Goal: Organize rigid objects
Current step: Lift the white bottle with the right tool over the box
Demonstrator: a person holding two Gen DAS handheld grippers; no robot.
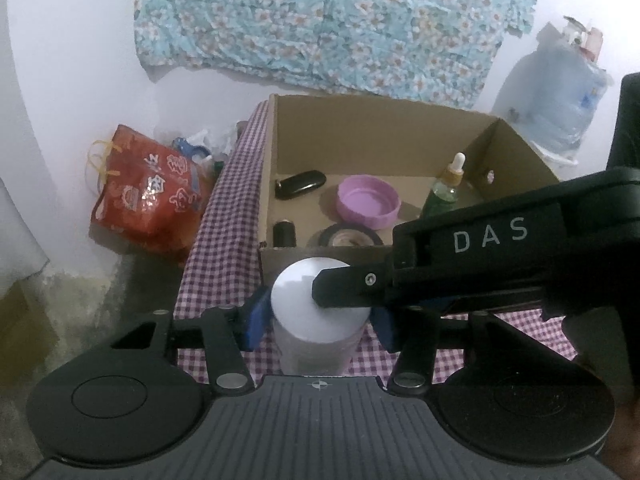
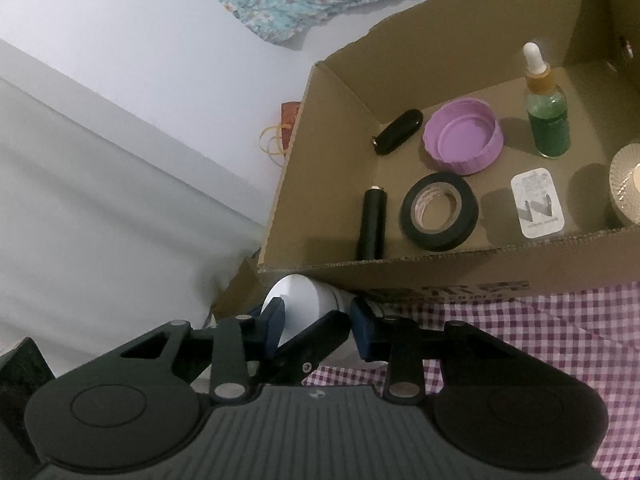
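Observation:
A white-capped cylindrical bottle (image 1: 308, 312) stands on the checked tablecloth (image 1: 224, 264) just in front of the cardboard box (image 1: 360, 128). My left gripper (image 1: 318, 320) is shut on its body, blue pads on both sides. My right gripper (image 2: 318, 320) is shut on the white cap (image 2: 304, 300); its finger (image 1: 348, 288) lies across the cap in the left wrist view. The box (image 2: 440, 264) holds a purple lid (image 2: 464, 136), black tape roll (image 2: 440, 210), green dropper bottle (image 2: 546, 112) and two black cylinders (image 2: 372, 224).
A red bag (image 1: 148, 196) sits on the floor left of the table. A large water jug (image 1: 556, 92) stands at the right by the wall. A floral cloth (image 1: 332, 20) hangs behind the box. A white sachet (image 2: 538, 208) and a pale roll (image 2: 628, 188) lie in the box.

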